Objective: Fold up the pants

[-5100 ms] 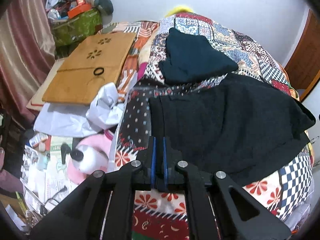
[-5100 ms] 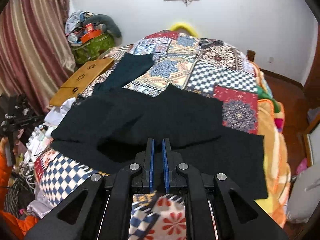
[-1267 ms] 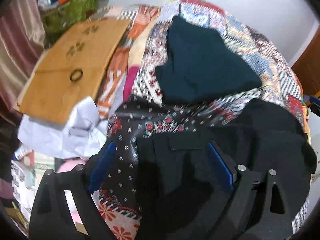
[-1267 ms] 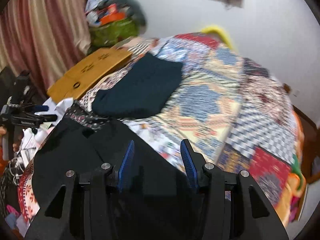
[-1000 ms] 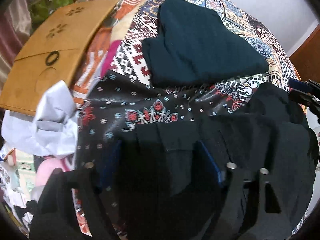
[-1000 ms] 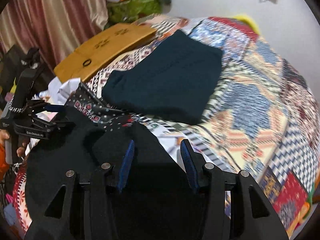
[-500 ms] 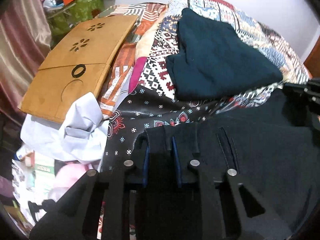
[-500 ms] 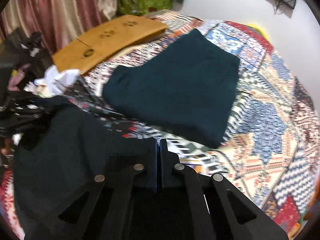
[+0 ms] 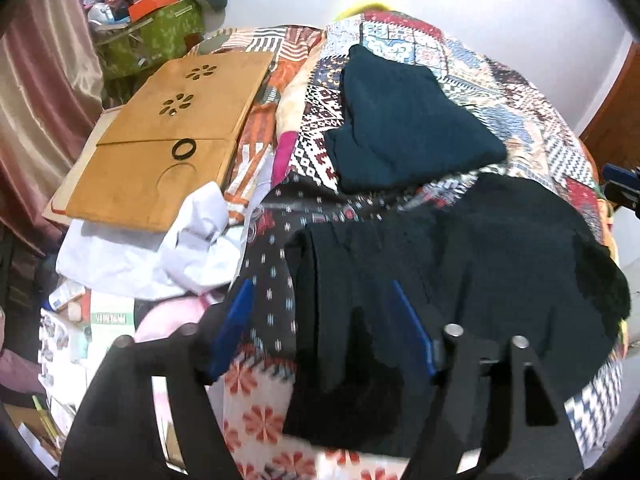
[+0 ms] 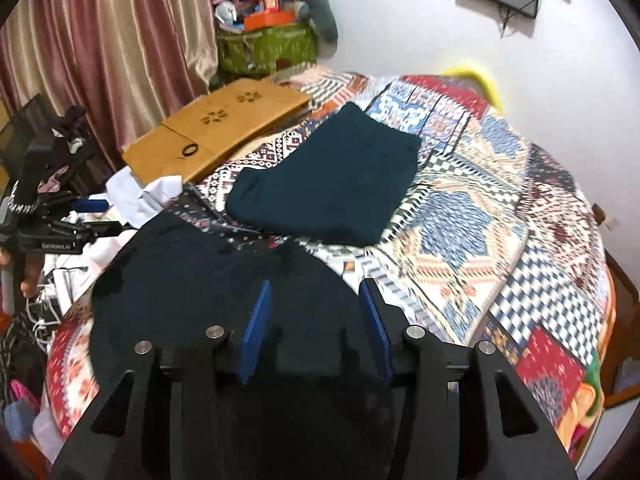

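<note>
Where quilt shows, soft black pants [image 9: 460, 272]

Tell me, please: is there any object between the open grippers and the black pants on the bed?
Nothing visible. The black pants lie directly below the left gripper and the right gripper, whose jaws are opening. The folded teal garment lies farther away.

Soft, even indoor light; strong fisheye bending and dark corners; slight motion blur near the edges.
</note>
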A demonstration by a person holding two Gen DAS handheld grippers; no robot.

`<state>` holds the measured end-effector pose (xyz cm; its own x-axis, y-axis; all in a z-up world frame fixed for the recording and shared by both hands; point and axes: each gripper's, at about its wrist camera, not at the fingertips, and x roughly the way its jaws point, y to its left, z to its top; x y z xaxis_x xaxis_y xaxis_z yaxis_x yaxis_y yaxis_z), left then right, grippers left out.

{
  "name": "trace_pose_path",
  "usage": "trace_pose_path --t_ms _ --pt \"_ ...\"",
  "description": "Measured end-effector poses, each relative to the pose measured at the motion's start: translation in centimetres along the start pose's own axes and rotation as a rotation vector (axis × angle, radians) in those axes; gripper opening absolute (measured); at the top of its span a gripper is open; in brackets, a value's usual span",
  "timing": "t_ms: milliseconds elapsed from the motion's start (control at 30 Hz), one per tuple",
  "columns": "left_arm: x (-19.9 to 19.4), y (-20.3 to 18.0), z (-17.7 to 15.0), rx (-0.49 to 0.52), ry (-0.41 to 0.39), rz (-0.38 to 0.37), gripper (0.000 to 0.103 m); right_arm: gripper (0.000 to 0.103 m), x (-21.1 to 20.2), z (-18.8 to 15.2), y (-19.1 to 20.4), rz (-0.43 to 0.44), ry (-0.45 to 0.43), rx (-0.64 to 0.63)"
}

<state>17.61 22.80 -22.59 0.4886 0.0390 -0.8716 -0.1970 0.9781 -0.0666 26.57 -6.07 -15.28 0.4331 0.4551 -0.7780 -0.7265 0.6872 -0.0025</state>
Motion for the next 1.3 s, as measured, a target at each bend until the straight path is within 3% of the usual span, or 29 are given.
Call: trace_pose_path --t_ms 233,500,667,800,867,1000,1067,1133,1200,1300 --pt "-0.4 -0.4 -4.3 -0.105 0.095 -0.073 0.076 0.042 -4.2 -6.0 0.4 -0.025 -0.047 0.066" --pt "1.9 -1.2 -7.5 -0.307 0.203 -0.18 0.076 0.042 -4.1 -11.4 0.7 0.0 0.021 0.113" --pt "2.6 -1.6 -8.3 -0.394 0.239 -0.203 0.079 0.042 -2.8 -12.0 1.9 0.026 0.055 0.079" --pt "2.9 -1.9 -8.8 -0.438 0.261 -0.268 0.084 0.043 -1.7 -12.1 3.3 0.067 0.065 0.048" --pt "3.4 -2.0 -8.8 -0.444 0.264 -0.275 0.085 0.051 -1.0 -12.0 4.2 0.075 0.068 0.017" --pt "4.7 -1.7 -8.0 -0.491 0.268 -0.289 0.083 0.051 0.1 -11.0 5.7 0.066 0.046 -0.049" --pt "5.0 -2.0 -7.4 -0.469 0.252 -0.278 0.066 0.051 0.6 -10.5 6.2 0.083 0.043 -0.062" --pt "4.9 -2.8 -6.7 -0.407 0.224 -0.227 0.038 0.051 1.3 -10.0 6.7 0.098 0.04 -0.072" --pt "4.6 -3.3 -6.4 -0.366 0.196 -0.168 0.024 0.049 1.8 -9.8 7.4 0.097 0.024 -0.094" --pt "3.5 -3.3 -5.8 -0.337 0.146 -0.128 0.014 0.023 1.7 -9.5 7.7 0.116 0.01 -0.097"
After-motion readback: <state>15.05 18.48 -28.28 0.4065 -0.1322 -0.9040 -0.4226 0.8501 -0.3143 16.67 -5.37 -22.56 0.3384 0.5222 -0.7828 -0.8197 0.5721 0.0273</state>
